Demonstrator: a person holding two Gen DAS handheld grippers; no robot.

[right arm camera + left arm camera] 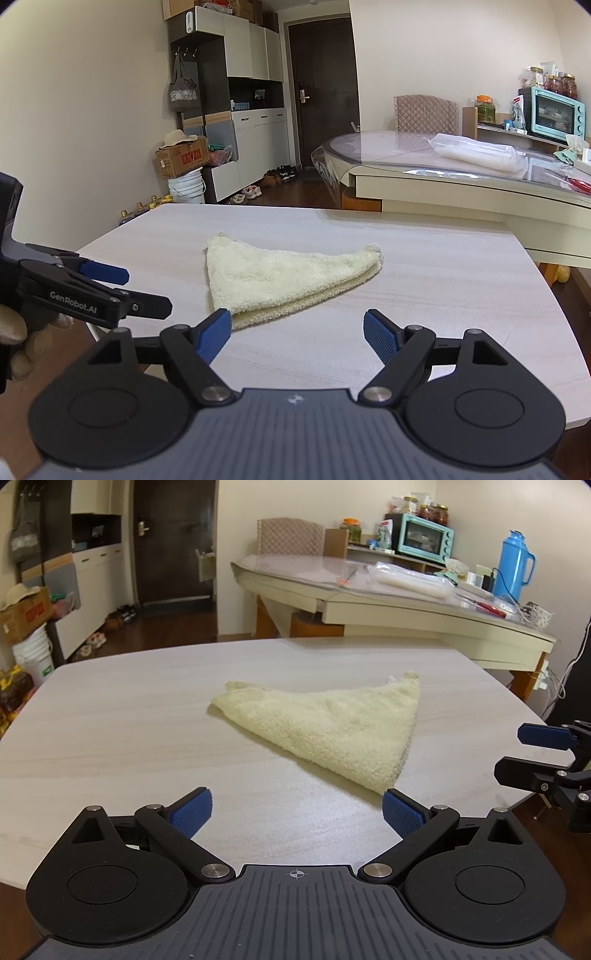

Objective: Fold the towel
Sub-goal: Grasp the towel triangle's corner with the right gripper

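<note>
Plainly, we hold both tools back from the cloth, near the front edge of the pale wood-grain tabletop (pixel 110 709). Our left hand-held gripper (pixel 297 812) has its blue-padded fingers spread wide with nothing between them, and our right hand-held gripper (pixel 297 334) is likewise released and empty; each also shows at the edge of the other's view, low and to the side. We judge this stance keeps the fingers out of the way and gives both cameras a full look at the cloth.

Out in the middle of the tabletop lies the cream-yellow terry towel (pixel 325 727), folded into a triangle. It rests flat, its nearest corner pointing toward us and lying just ahead of the right finger of the left tool. Along the near edge in the right view, two or more layers show stacked (pixel 295 299), with the far tips slightly uneven. The pile looks soft and thick.

Whether this triangle is the finished fold or a stage before another fold, we cannot tell.
</note>
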